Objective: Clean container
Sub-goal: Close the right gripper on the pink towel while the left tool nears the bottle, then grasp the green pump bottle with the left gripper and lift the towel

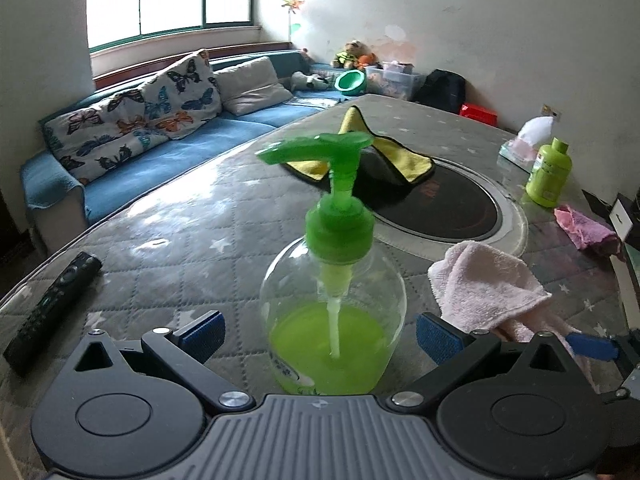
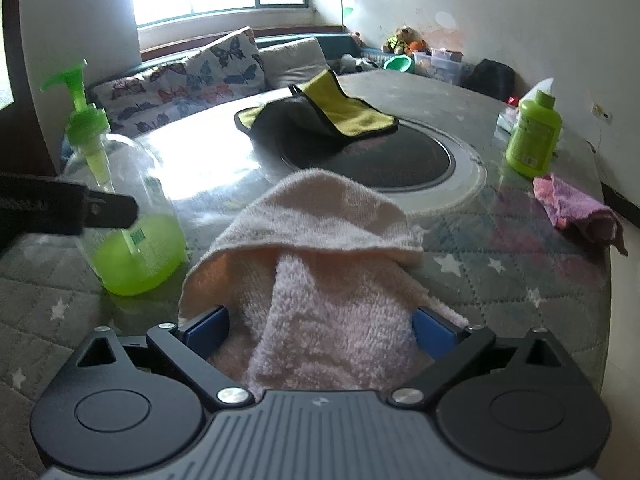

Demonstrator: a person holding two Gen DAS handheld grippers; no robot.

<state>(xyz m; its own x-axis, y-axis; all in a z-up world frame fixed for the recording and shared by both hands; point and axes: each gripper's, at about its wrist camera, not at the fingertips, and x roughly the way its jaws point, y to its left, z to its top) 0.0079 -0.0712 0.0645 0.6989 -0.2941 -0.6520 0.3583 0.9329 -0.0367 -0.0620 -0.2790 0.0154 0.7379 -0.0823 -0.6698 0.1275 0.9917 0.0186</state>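
Observation:
A clear pump bottle (image 1: 332, 320) with a green pump head and green liquid in its bottom stands upright on the quilted table (image 1: 180, 248). My left gripper (image 1: 320, 336) is open, its blue pads on either side of the bottle's base with a small gap on each side. In the right wrist view the same bottle (image 2: 132, 220) stands at the left, with a left finger (image 2: 108, 208) in front of it. A pale pink towel (image 2: 320, 264) is bunched between the fingers of my open right gripper (image 2: 322, 332). It rises like a hood just right of the bottle.
A yellow-and-black cloth (image 1: 384, 156) lies partly over a round black cooktop (image 1: 452, 204) set in the table. A green bottle (image 1: 548, 176), a tissue pack (image 1: 520, 148) and a magenta cloth (image 1: 588, 228) are at the right. At the left edge lies a remote (image 1: 52, 308); a blue sofa (image 1: 160, 148) is beyond.

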